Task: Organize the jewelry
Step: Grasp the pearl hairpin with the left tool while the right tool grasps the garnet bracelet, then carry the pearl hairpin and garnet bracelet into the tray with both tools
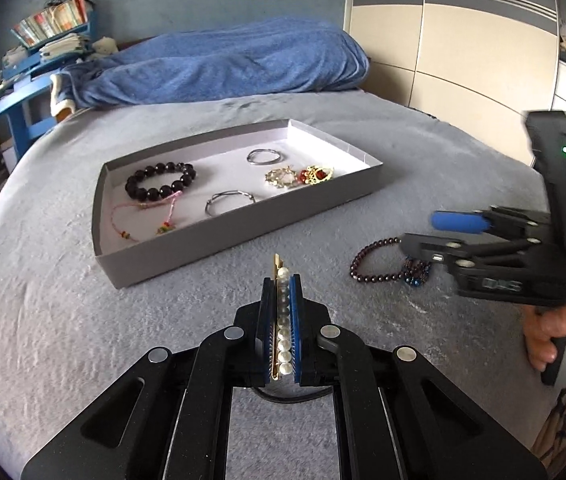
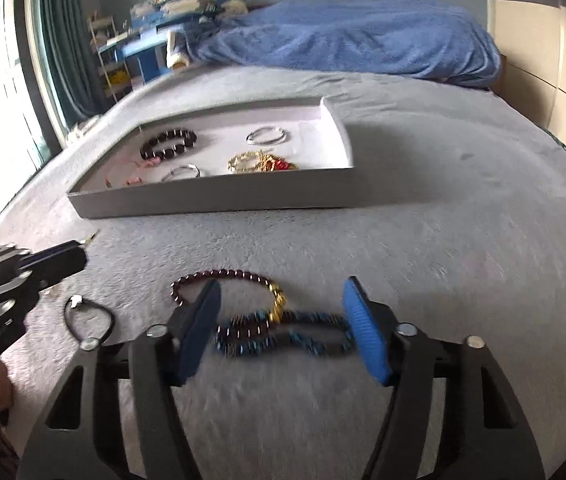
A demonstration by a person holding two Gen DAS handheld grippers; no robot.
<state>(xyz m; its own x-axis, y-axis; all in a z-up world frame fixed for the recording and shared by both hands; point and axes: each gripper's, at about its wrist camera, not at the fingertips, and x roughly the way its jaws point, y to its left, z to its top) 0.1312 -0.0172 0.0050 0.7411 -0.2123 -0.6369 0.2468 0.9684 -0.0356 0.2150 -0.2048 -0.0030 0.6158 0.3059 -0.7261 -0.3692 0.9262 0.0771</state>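
Observation:
My left gripper [image 1: 281, 280] is shut on a pearl hair clip [image 1: 283, 320] with a gold bar, held above the bed just in front of the grey tray [image 1: 187, 256]. The tray holds a black bead bracelet [image 1: 161, 182], a pink cord bracelet [image 1: 143, 220], two silver bangles [image 1: 265, 157], and a gold and red piece [image 1: 299, 175]. My right gripper [image 2: 281, 300] is open, its pads either side of a blue bead bracelet [image 2: 283, 340] that overlaps a dark red bead bracelet [image 2: 223, 276] on the bed. The right gripper [image 1: 423, 236] also shows in the left wrist view.
A black hair tie [image 2: 89, 320] lies on the grey bedspread [image 2: 443, 240] left of my right gripper. A blue blanket [image 1: 219, 64] is heaped at the head of the bed. Blue shelves [image 1: 35, 60] stand far left, a wardrobe [image 1: 463, 32] far right.

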